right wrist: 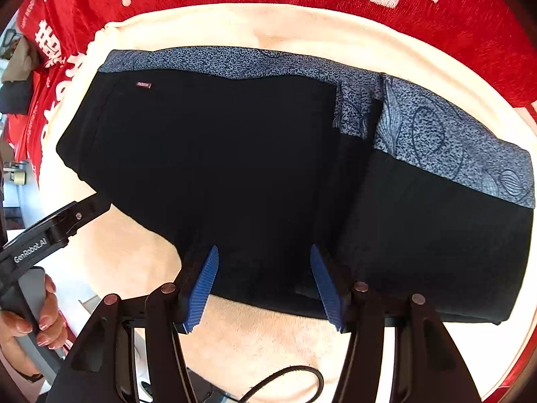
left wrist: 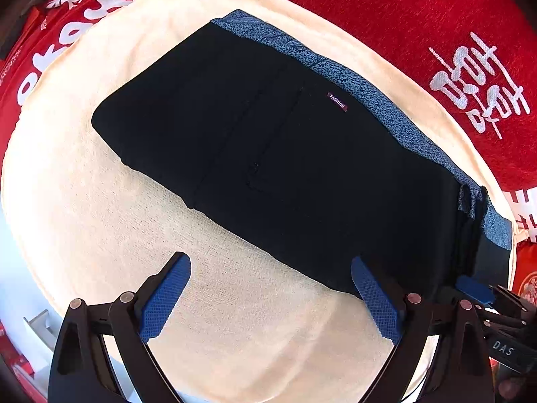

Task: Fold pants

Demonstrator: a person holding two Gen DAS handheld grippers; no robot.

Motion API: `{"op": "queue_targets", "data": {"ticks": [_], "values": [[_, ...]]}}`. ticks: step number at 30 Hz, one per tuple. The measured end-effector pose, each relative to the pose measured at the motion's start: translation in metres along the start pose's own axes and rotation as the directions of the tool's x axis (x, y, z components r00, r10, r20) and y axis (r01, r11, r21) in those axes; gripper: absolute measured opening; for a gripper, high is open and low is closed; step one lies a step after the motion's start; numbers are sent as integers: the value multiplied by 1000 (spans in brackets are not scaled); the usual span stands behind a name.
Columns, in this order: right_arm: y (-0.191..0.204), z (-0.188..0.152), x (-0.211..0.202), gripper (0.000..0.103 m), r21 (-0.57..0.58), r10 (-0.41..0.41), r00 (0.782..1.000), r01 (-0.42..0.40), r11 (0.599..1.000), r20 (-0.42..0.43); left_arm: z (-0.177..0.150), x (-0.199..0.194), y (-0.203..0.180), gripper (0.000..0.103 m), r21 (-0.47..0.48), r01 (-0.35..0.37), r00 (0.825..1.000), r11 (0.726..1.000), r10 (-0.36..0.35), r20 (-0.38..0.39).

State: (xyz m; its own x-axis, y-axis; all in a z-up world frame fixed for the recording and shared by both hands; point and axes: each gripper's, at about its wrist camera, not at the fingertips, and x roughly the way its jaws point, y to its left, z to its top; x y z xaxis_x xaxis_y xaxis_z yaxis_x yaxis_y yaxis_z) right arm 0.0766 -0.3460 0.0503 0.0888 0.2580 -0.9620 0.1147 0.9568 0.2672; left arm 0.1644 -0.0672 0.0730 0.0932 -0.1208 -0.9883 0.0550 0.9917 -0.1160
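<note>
Black pants (left wrist: pixel 268 154) lie folded flat on a cream towel (left wrist: pixel 235 319), blue patterned waistband (left wrist: pixel 369 97) along the far edge, red cloth (left wrist: pixel 436 16) under the towel. Left gripper (left wrist: pixel 270 297) hovers low over bare towel at the pants' near edge, jaws spread wide, released, holding nothing. Right gripper (right wrist: pixel 263 287) sits level at the near hem, jaws apart, pants between the pads; cannot tell if touching. A hand (right wrist: pixel 32 319) wraps the left gripper's handle.
</note>
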Motion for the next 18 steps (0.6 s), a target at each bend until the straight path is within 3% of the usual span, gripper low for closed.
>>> {"op": "queue_targets", "data": {"ticks": [3,9,14,18], "values": [[1,1,2,74,2,29,1000,-29,1000,4,1,0,3,97,-3,6,1000,1000,-6,2],[6,-3,3,76,-25,17,1000,-16,1000,20,7,2,28,97,-87,64,998,994,-63,15],[10,1,5,78,-35,16,1000,-15,999,20,11,3,40,97,-103,50,999,993,-48,24],[10,2,6,78,-42,12,1000,-11,999,20,14,2,55,97,-159,128,991,979,-121,53]]}}
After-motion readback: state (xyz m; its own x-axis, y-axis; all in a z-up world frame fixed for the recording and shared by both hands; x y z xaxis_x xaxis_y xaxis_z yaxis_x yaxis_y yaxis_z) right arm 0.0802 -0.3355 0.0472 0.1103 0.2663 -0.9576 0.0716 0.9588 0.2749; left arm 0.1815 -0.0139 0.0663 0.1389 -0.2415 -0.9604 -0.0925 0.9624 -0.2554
